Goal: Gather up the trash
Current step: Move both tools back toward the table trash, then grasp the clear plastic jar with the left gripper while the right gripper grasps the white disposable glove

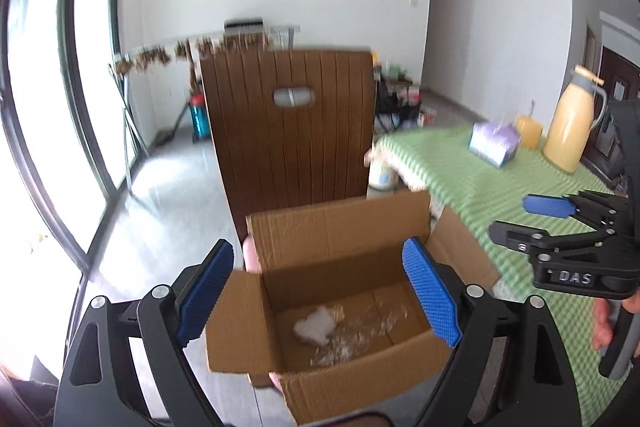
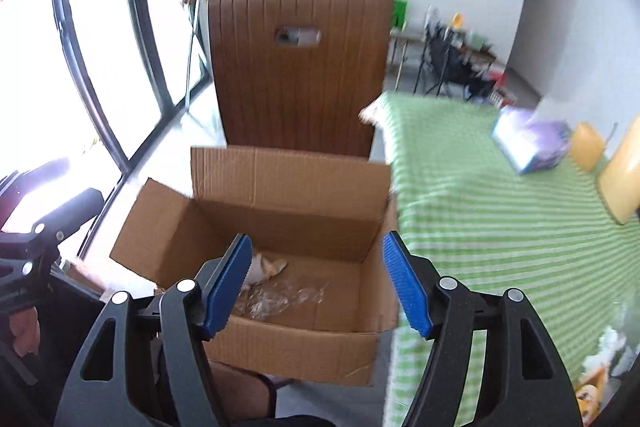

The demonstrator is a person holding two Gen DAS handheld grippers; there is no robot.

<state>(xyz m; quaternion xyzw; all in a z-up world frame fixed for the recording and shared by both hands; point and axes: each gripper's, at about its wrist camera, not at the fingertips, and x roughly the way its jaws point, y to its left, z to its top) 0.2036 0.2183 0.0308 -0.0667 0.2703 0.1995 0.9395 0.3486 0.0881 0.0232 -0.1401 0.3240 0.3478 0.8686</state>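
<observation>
**Both grippers empty over box**

Left hand-held gripper (image 1: 318,293) & right hand-held gripper (image 2: 318,285): jaws apart, nothing held. Trash, white wad (image 1: 314,325) + clear plastic wrap (image 1: 352,341), lies in cardboard box (image 1: 336,227) beside green tabletop (image 1: 500,187).

A brown slatted chair (image 1: 288,123) stands beside the counter (image 1: 472,187), which wears a green striped cloth. On the counter's far side sit a purple packet (image 1: 494,143), a yellow cup (image 1: 529,131) and a tall yellow jug (image 1: 570,123), close together. Behind the chair runs a drying rack (image 1: 160,59) near the window (image 1: 48,67).
</observation>
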